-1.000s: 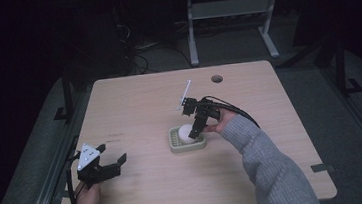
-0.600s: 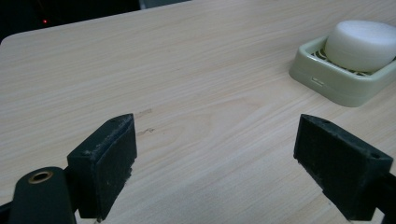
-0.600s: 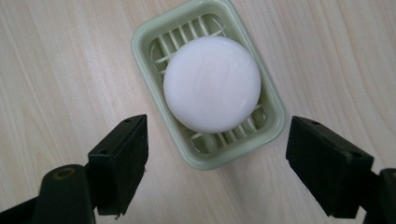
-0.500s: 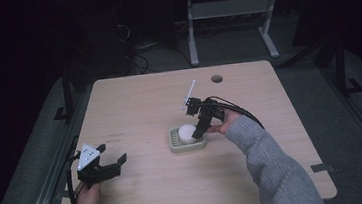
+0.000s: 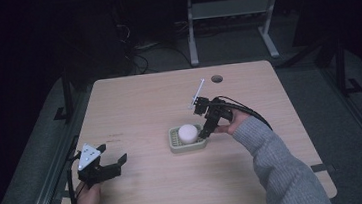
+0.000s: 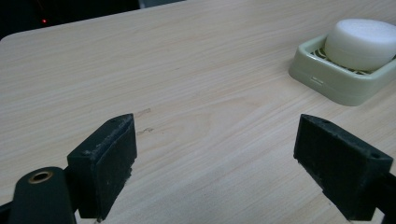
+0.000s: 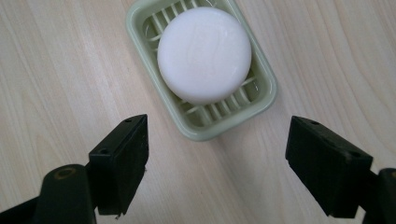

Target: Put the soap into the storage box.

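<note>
A round white soap bar (image 5: 187,132) (image 7: 204,53) (image 6: 362,43) lies in a pale green slatted soap dish (image 5: 175,145) (image 7: 261,100) (image 6: 327,81) near the table's middle. My right gripper (image 5: 206,130) (image 7: 215,168) hovers open just right of the dish, jaws wide apart, nothing between them; the dish's near corner sits just beyond the gap. My left gripper (image 5: 114,164) (image 6: 217,175) rests open near the table's front left corner, far from the dish, with bare wood between its jaws.
The light wooden table (image 5: 138,101) has a round cable hole (image 5: 216,78) at the back right. A thin white rod (image 5: 197,93) sticks up from the right gripper. A metal desk frame (image 5: 230,12) stands behind on the dark floor.
My right gripper has drawn back to the right and away from the soap, which stays in the dish. The left gripper has not moved.
</note>
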The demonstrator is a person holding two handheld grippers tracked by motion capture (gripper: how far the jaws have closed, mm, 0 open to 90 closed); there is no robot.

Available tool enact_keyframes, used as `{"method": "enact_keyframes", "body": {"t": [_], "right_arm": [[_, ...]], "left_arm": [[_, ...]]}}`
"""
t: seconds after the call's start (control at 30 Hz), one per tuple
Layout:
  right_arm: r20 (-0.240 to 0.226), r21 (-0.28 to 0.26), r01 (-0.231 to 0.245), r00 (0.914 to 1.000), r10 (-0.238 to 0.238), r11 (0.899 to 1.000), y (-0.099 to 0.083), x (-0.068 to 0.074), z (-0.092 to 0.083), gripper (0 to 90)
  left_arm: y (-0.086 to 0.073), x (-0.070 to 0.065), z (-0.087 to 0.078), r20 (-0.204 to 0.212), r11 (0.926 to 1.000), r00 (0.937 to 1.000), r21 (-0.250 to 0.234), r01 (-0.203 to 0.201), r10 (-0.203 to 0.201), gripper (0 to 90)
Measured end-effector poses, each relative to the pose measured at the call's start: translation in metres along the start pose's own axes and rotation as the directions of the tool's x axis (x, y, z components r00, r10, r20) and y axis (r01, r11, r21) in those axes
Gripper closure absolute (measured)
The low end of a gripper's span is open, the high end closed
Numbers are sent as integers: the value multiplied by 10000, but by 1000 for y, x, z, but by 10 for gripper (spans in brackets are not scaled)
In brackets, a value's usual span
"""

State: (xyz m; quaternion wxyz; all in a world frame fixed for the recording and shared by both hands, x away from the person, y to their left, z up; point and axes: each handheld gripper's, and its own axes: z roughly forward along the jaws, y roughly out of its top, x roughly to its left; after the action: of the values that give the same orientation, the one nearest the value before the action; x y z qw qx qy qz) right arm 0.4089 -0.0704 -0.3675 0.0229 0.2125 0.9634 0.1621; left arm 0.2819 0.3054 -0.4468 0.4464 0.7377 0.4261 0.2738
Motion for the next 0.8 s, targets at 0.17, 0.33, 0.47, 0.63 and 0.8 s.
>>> {"method": "enact_keyframes", "body": {"t": [0.17, 0.33, 0.47, 0.63, 0.8], "right_arm": [[2, -30, -59, 10000, 59, 10000, -6, 0, -2, 209], [68, 24, -166, 9998, 166, 9999, -13, -1, -4, 210], [87, -88, -262, 9996, 263, 9996, -21, -1, -6, 211], [78, -34, -410, 9991, 410, 9992, -31, -2, -4, 211], [141, 18, -499, 9987, 498, 9988, -43, 0, -5, 211]], "left_arm": [[0, 0, 0, 25, 10000, 10000, 21, -19, 19, 128], [0, 0, 0, 21, 10000, 10000, 22, -30, 30, 128], [0, 0, 0, 14, 10000, 10000, 19, -30, 30, 128], [0, -1, 0, 13, 10000, 10000, 21, -27, 27, 128], [0, -1, 0, 9, 10000, 10000, 21, -32, 32, 128]]}}
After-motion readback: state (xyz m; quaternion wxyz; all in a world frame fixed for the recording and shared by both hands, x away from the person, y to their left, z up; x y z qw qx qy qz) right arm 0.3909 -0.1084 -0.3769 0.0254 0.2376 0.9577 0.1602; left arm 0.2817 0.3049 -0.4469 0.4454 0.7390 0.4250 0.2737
